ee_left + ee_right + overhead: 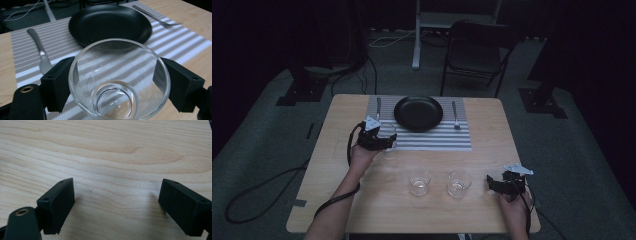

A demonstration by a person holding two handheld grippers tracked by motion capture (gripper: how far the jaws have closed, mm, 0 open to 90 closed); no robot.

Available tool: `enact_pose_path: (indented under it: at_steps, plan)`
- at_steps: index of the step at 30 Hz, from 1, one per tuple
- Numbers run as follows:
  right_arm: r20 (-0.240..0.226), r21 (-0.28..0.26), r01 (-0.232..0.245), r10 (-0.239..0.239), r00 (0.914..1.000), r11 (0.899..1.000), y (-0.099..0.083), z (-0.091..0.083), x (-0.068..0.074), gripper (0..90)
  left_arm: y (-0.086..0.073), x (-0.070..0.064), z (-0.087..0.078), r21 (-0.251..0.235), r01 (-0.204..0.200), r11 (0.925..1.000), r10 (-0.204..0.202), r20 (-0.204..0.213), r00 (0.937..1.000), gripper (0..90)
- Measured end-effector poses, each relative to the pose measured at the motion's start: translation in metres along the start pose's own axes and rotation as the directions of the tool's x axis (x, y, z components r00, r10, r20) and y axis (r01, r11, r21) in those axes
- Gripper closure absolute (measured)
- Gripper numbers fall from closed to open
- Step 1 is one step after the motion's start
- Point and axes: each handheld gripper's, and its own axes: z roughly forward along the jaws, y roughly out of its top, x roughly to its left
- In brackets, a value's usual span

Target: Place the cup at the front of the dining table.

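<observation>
**Glass goes to the place setting**

The worktop [492, 150] carries a striped mat [432, 140] at its far side, laid as a place setting: a black plate [110, 23] in the middle, a knife [40, 53] on one side and a fork [160, 21] on the other. The left claw [116, 85] is clamped on a glass [120, 82] at the mat's near left corner, seemingly to set it by the knife. Two more glasses [419, 181] wait nearer the person. The right claw [117, 205] rests apart over bare wood, holding nothing.

Clear upright glass [119, 82]; mat's edge
</observation>
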Motion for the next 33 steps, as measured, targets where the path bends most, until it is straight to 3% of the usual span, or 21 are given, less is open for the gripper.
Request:
enact_pose_path:
  at_steps: [6, 9, 14, 23, 25, 33]
  plan:
    - [0.0, 0.0, 0.0, 0.0, 1.0, 1.0, 0.0, 0.0, 0.0, 13.0, 0.01, 0.008, 0.017, 0.03, 0.011, 0.9995, -0.011, -0.017, 0.9998, 18.4]
    - [0.0, 0.0, 0.0, 0.0, 1.0, 1.0, 0.0, 0.0, 0.0, 13.0, 0.016, 0.012, 0.029, 0.043, 0.035, 0.9985, -0.034, -0.022, 0.9992, 18.4]
    - [0.0, 0.0, 0.0, 0.0, 1.0, 1.0, 0.0, 0.0, 0.0, 13.0, 0.019, 0.017, 0.04, 0.075, 0.019, 0.997, -0.016, -0.037, 0.9992, 18.4]
    - [0.0, 0.0, 0.0, 0.0, 1.0, 1.0, 0.0, 0.0, 0.0, 13.0, 0.021, 0.025, 0.053, 0.086, 0.024, 0.996, -0.019, -0.06, 0.998, 18.4]
    - [0.0, 0.0, 0.0, 0.0, 1.0, 1.0, 0.0, 0.0, 0.0, 13.0, 0.021, 0.031, 0.059, 0.084, 0.055, 0.9949, -0.05, -0.064, 0.9967, 18.3]
    - [0.0, 0.0, 0.0, 0.0, 1.0, 1.0, 0.0, 0.0, 0.0, 13.0, 0.013, 0.023, 0.066, 0.054, -0.019, 0.9984, 0.025, -0.12, 0.9925, 17.6]
